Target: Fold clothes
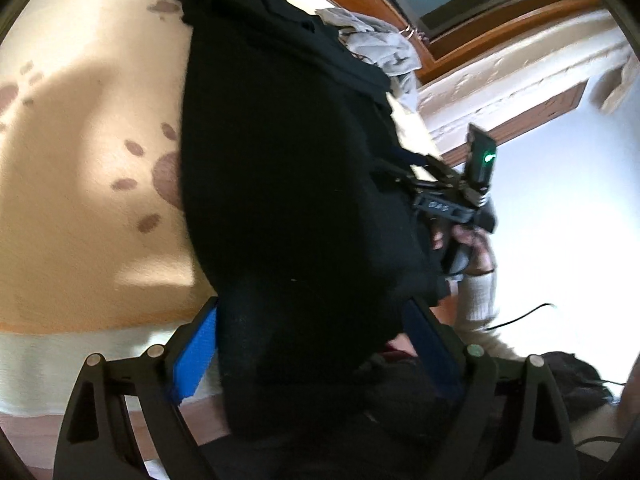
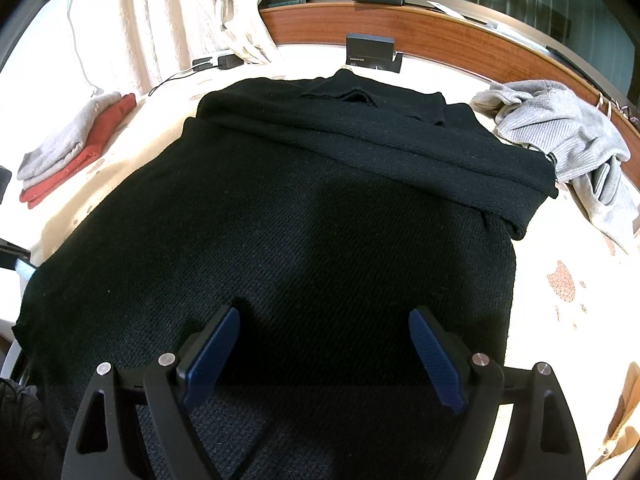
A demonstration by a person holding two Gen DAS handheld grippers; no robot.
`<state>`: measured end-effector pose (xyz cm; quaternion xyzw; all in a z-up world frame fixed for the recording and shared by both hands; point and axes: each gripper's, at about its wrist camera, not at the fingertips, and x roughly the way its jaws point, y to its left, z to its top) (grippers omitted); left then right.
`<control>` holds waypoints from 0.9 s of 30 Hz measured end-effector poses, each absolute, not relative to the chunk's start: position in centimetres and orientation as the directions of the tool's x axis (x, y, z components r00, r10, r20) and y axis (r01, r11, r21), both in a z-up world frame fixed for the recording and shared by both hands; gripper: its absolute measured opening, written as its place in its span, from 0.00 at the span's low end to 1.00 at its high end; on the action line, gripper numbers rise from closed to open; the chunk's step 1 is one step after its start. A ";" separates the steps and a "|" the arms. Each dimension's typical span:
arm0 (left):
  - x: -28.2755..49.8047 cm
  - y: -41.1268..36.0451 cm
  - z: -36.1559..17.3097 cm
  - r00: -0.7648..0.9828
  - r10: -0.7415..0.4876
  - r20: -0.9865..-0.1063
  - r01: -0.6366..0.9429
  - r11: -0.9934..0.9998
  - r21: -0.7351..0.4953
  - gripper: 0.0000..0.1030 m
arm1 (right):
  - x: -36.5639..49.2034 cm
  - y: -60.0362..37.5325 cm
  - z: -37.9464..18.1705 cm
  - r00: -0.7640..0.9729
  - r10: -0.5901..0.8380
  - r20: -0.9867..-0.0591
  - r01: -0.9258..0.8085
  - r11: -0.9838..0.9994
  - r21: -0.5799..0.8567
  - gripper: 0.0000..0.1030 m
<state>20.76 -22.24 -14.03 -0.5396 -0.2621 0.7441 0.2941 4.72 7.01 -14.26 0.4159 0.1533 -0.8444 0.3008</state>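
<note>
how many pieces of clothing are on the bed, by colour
black: 1, the sweater spread out in the middle
grey: 2, a crumpled top at the right and a folded piece at the left
red: 1, a folded piece under the grey one
total: 4

Domestic bedroom: a bed with paw-print bedspread [image 2: 568, 272] and curved wooden frame [image 2: 460, 28] fills the frame, cream curtain [image 2: 192, 12] upper left, folded clothes [image 2: 76, 148] at left edge.
</note>
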 end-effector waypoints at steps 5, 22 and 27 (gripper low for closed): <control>19.9 -22.3 -14.4 -0.240 0.762 -0.601 -0.138 -0.639 -0.756 0.89 | 4.8 7.0 -14.3 -0.473 -0.379 -0.795 0.635 -0.772 -0.010 0.86; 19.3 -23.7 -16.5 -0.219 0.758 -0.614 -0.011 -0.631 -0.776 0.17 | 4.9 6.3 -14.3 -0.473 -0.363 -0.803 0.638 -0.769 -0.028 1.00; 19.5 -23.9 -16.5 -0.220 0.749 -0.625 -0.004 -0.641 -0.767 0.14 | 7.2 10.7 -11.1 -0.546 -0.440 -0.712 0.587 -0.808 0.049 0.97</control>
